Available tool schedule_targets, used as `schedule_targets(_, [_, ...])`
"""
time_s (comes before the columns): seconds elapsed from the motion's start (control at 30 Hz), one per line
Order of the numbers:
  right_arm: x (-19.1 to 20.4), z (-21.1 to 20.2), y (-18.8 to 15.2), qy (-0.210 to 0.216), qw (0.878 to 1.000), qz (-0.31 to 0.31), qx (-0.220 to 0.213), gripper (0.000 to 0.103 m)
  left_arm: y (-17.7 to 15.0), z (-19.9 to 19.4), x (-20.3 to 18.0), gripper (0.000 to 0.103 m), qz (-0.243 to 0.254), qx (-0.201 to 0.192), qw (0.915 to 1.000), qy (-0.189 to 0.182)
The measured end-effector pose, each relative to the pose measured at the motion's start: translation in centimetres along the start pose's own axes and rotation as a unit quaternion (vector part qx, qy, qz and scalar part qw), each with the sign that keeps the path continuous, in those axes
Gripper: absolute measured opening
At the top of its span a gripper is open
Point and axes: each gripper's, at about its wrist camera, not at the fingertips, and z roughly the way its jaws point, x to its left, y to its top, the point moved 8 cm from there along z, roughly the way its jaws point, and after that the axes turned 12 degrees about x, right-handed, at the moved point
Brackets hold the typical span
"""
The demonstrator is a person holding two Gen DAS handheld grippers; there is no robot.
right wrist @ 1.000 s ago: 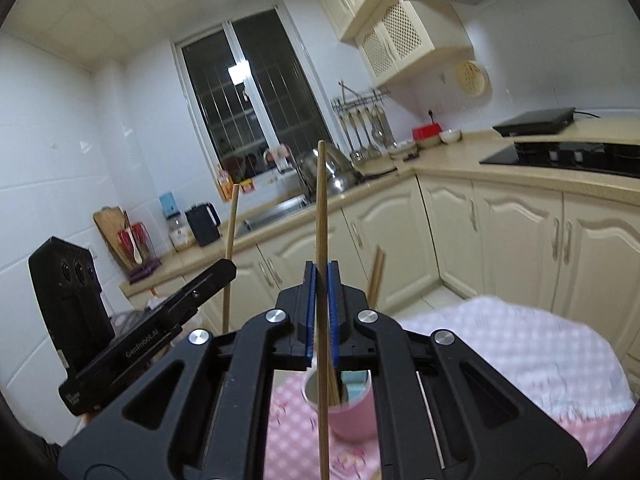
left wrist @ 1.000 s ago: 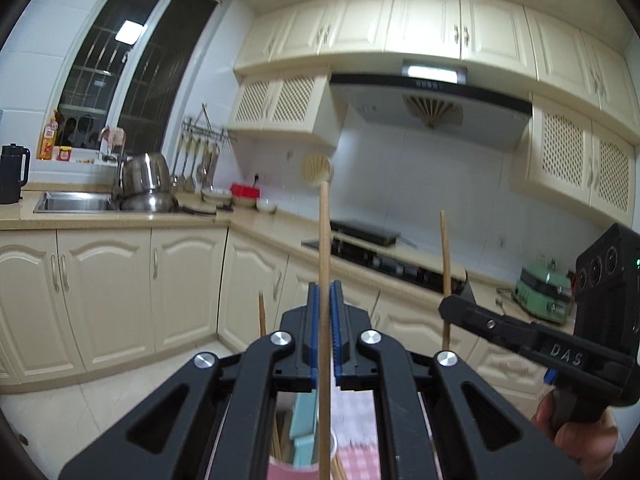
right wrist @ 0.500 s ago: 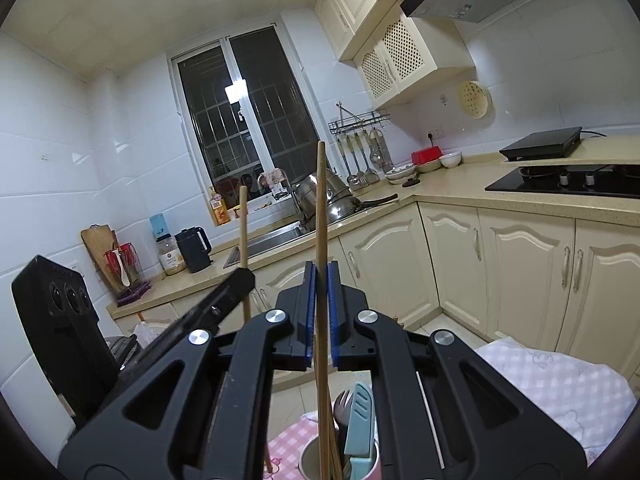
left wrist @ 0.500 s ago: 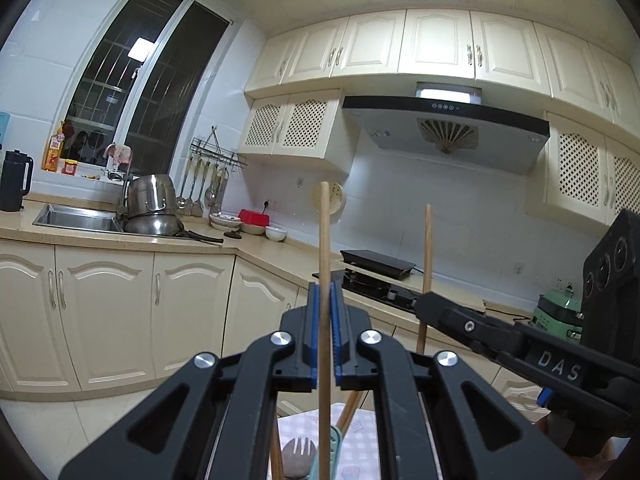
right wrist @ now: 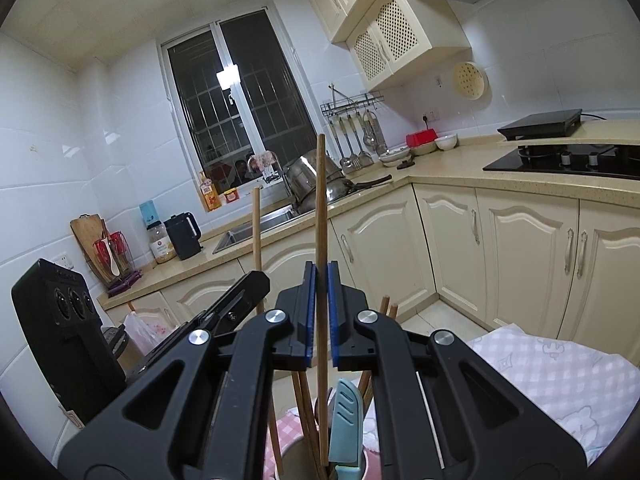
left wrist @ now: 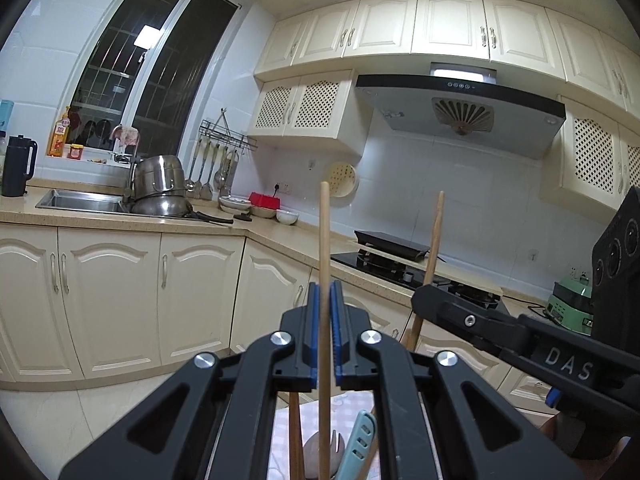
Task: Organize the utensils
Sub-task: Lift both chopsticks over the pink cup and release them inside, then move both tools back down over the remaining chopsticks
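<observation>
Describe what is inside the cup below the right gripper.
Inside the cup: wooden chopsticks and a light blue utensil. The lower ends and cup bottom are hidden.

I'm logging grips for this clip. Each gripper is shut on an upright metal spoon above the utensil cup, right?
Not quite: they hold wooden chopsticks, not metal spoons. The left gripper is shut on one upright chopstick in the left wrist view, and the right gripper on another chopstick in the right wrist view, above the cup.
</observation>
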Motion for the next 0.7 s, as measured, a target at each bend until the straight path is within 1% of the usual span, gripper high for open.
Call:
schedule_targets(0.13, [-0.1,0.2,-0.8,-0.002,1.0,0.0,0.011,0.006,-0.9,0.5,0.1,0.005,0.006,0.004,1.0,0.004])
schedule_targets(0.23, [-0.2,0.3,-1.4,-0.004,1.0,-0.001,0.024,0.007,-1.6,0.8,-0.2,0.005,0.017,0.013,0.9998,-0.001])
schedule_targets(0.27, [-0.2,0.3,-1.5,-0.006,1.0,-0.001,0.026,0.007,-1.8,0.7,-0.2,0.007,0.021,0.015,0.9997,0.002])
schedule_targets(0.3, [-0.3,0.2,-1.6,-0.007,0.999,-0.001,0.032,0.009,-2.1,0.6,-0.4,0.017,0.027,0.02,0.9994,0.001])
schedule_targets(0.33, [-0.4,0.0,-1.7,-0.007,0.999,-0.001,0.033,0.012,-2.2,0.4,-0.4,0.037,0.029,0.022,0.9993,0.002])
schedule_targets(0.37, [-0.5,-0.3,-1.7,-0.01,0.999,0.001,0.033,0.03,-2.3,0.0,-0.3,0.046,0.028,0.017,0.9994,0.005])
schedule_targets(0.4, [-0.8,-0.8,-1.6,-0.014,1.0,0.007,0.027,0.051,-2.3,-0.8,-0.1,0.06,0.024,0.01,0.9996,0.01])
schedule_targets(0.43, [-1.0,-1.4,-1.6,-0.016,1.0,0.012,0.018,0.083,-2.3,-1.1,0.0,0.063,0.023,0.009,0.9996,0.012])
schedule_targets(0.47, [-1.2,-1.9,-1.5,-0.018,1.0,0.015,0.011,0.085,-2.4,-1.7,0.1,0.066,0.02,0.009,0.9997,0.012])
schedule_targets(0.53, [-1.5,-2.7,-1.5,-0.021,1.0,0.02,0.009,0.085,-2.4,-2.5,0.4,0.08,0.019,0.011,0.9996,0.019])
schedule_targets(0.57, [-1.7,-3.0,-1.4,-0.022,0.999,0.024,0.008,0.087,-2.3,-2.9,0.4,0.084,0.019,0.011,0.9995,0.022])
schedule_targets(0.6, [-2.0,-3.4,-1.4,-0.024,0.999,0.028,0.008,0.094,-2.3,-3.5,0.5,0.089,0.019,0.013,0.9994,0.025])
schedule_targets(0.63, [-2.3,-3.8,-1.4,-0.027,0.999,0.033,0.008,0.096,-2.3,-3.9,0.4,0.091,0.019,0.015,0.9994,0.026])
schedule_targets(0.7, [-2.9,-4.4,-1.5,-0.035,0.998,0.04,0.014,0.097,-2.4,-4.7,0.3,0.094,0.022,0.025,0.999,0.03])
